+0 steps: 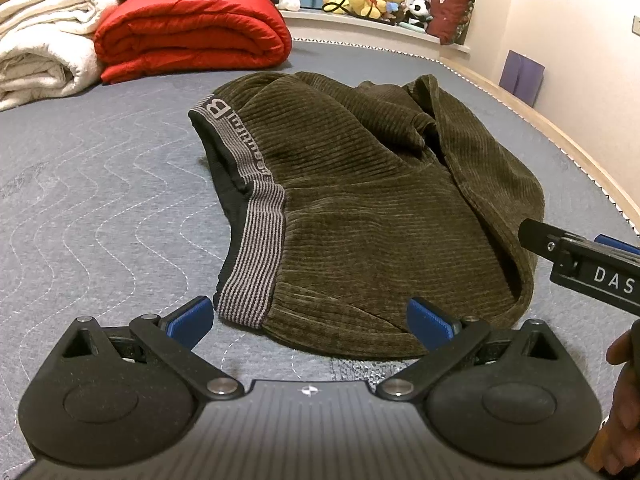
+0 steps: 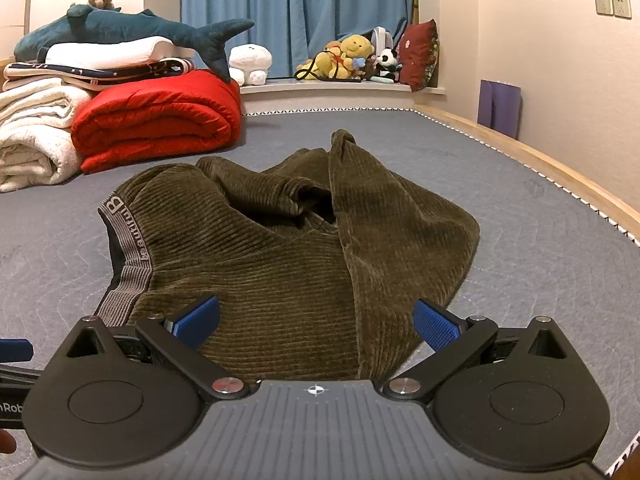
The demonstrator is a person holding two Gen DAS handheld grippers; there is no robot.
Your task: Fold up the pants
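Observation:
Olive-brown corduroy pants (image 1: 360, 208) lie bunched in a heap on the grey quilted mattress (image 1: 100, 200), with the grey striped waistband (image 1: 256, 240) at their left side. My left gripper (image 1: 310, 322) is open, just in front of the waistband's near corner, holding nothing. My right gripper (image 2: 316, 322) is open over the near edge of the pants (image 2: 280, 260), holding nothing. The right gripper's body (image 1: 592, 272) shows at the right edge of the left wrist view.
A rolled red quilt (image 1: 192, 32) and folded white blankets (image 1: 36, 48) sit at the back left of the mattress. Plush toys (image 2: 352, 58) and a red cushion (image 2: 420, 54) line the window ledge. The wooden bed edge (image 2: 560, 172) runs along the right.

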